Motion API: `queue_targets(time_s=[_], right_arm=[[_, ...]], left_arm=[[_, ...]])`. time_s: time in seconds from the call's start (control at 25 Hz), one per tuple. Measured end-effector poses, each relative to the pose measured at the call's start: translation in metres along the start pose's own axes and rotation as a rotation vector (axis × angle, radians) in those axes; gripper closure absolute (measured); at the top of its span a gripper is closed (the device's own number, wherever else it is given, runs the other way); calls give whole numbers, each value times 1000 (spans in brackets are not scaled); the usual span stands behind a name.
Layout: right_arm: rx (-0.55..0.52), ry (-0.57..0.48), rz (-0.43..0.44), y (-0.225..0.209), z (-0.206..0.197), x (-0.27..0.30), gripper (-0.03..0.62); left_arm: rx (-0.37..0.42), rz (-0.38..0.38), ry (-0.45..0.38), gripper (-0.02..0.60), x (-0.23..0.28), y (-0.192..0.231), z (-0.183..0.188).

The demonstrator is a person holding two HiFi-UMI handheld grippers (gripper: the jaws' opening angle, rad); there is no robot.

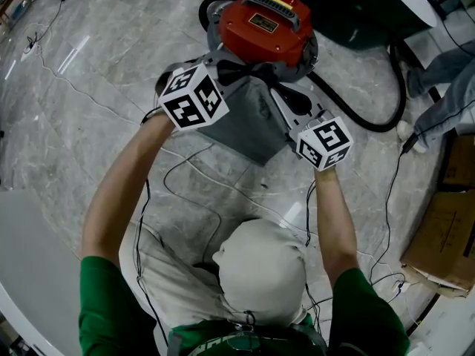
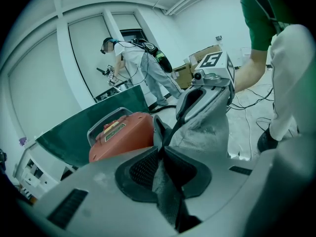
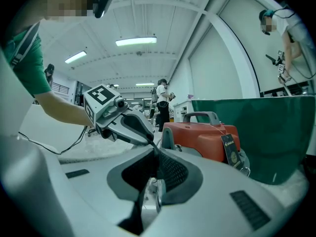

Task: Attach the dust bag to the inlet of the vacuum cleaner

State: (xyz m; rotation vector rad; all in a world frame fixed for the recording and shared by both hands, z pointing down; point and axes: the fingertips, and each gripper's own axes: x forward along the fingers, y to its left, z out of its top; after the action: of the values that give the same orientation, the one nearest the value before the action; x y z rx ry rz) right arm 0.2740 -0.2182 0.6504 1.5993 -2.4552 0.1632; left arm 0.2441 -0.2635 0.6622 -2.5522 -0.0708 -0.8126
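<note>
Marble floor (image 1: pixel 111 65) carries the red vacuum cleaner (image 1: pixel 263 24). The grey dust bag (image 1: pixel 249 121) hangs against it, with left gripper (image 2: pixel 160 164) and right gripper (image 3: pixel 155 169) both clamped on its edges. Fitting it onto the inlet apparently remains.

— Is the inlet visible?
— No: the dust bag (image 1: pixel 249 124) hides that side of the vacuum cleaner (image 1: pixel 260 47)
— Its label (image 1: pixel 263 23)?
— Print too small to read; the cardboard box (image 1: pixel 445 236) is cut by the right edge
</note>
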Motion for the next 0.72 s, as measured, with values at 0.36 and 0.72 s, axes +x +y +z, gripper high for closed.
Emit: queue_targets(time_s=[0.36, 0.72], right_arm=[[93, 51, -41, -4, 15, -26, 557], [95, 193, -71, 34, 136, -63, 586]], left_arm=[[-76, -2, -38, 538, -23, -1, 13], [-342, -2, -115, 577, -138, 15, 88]])
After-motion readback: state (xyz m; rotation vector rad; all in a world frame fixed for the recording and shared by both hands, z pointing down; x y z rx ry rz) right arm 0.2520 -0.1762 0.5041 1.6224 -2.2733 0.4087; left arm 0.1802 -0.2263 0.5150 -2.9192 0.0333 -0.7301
